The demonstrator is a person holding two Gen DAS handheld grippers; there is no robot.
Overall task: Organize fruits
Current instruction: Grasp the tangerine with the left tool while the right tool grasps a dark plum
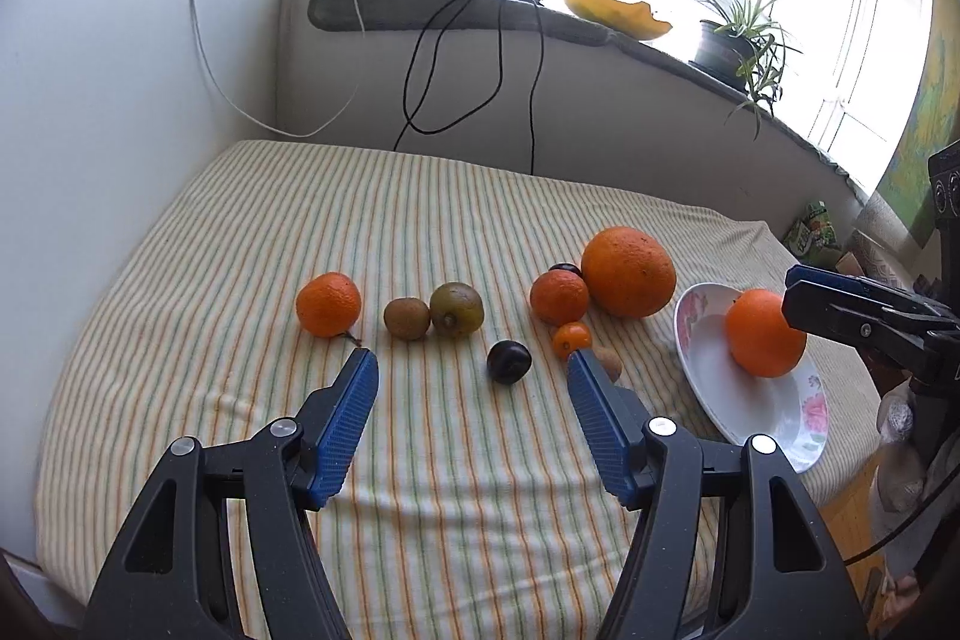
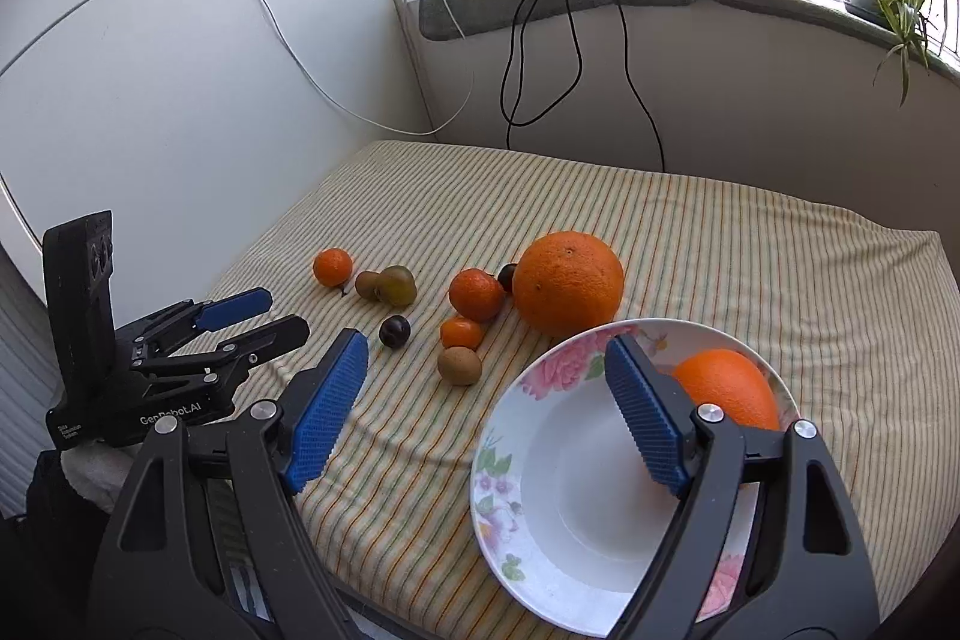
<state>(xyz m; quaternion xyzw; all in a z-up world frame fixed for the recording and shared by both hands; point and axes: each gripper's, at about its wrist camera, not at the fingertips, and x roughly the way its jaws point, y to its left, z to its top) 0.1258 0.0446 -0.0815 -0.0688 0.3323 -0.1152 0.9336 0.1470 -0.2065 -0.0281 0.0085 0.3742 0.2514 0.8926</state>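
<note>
One orange (image 2: pixel 726 388) was seen in floral bowl (image 2: pixel 510 460), at 3 o'clock of striped cloth (image 1: pixel 420 220). Large orange (image 1: pixel 628 272), tangerines, kiwis, plums were left loose. Left gripper (image 1: pixel 474 370) and right gripper (image 2: pixel 486 346) were held wide open, empty.

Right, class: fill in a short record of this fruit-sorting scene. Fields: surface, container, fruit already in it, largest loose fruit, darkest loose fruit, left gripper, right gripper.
surface: striped cloth
container: floral bowl
fruit already in it: one orange
largest loose fruit: big orange, on the cloth just beyond the bowl
darkest loose fruit: plum
left gripper: fingers apart, nothing between them
right gripper: fingers apart over the bowl's near rim, holding nothing
</note>
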